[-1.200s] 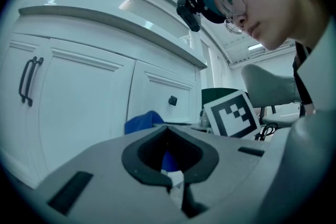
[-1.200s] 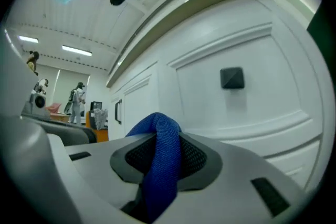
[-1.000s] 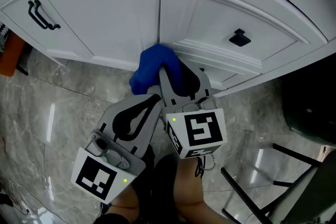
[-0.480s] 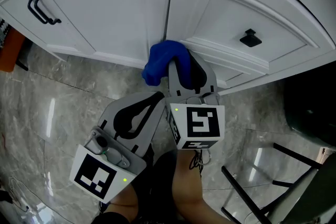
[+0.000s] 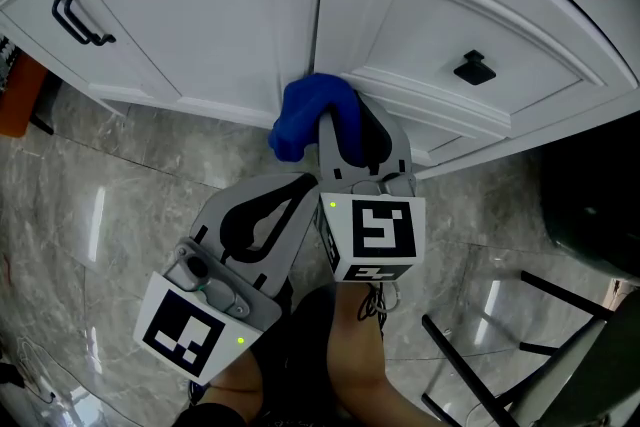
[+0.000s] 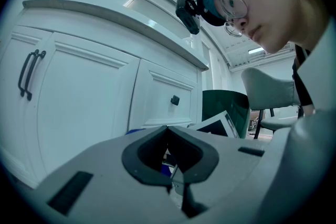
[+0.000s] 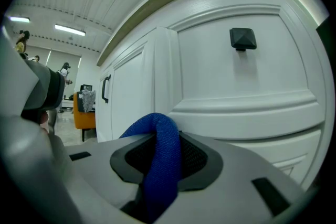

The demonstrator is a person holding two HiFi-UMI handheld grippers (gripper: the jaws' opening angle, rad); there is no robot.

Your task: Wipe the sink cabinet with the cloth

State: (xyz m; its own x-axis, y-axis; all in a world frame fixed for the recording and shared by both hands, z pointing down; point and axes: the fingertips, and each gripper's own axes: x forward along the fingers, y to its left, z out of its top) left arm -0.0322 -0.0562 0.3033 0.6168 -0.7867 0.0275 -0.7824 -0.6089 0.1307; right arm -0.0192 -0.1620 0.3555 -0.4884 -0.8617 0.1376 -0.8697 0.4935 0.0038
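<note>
**Blue cloth clamped and pressed to the cabinet's foot**

Far to the left of the left gripper (image 5: 296, 183), a black bar handle (image 5: 80, 20) is seen on the left door of the white sink cabinet (image 5: 200, 35). The left gripper's jaws are closed together with nothing between them, and it is held low, just beside and behind the right gripper (image 5: 352, 123).

The right gripper's jaws are clamped on the blue cloth (image 5: 305, 110), which bulges out ahead of them and is pressed to the cabinet where the two doors meet, low down. The cloth is judged light, soft and limp. It is knitted, so it should grip rather than slip, and nothing about it is fragile. It is best held as it is now, by a bunched fold, with a loose wad left forward to bear on the paint.

Ahead and to the right of the right gripper, a square black knob (image 5: 473, 68) is set in the right door. Both doors are shut, so nothing of the cabinet's contents can be seen. Further right, a dark green object (image 5: 590, 205), possibly a bin, is only partly in view, and its inside cannot be made out.
</note>
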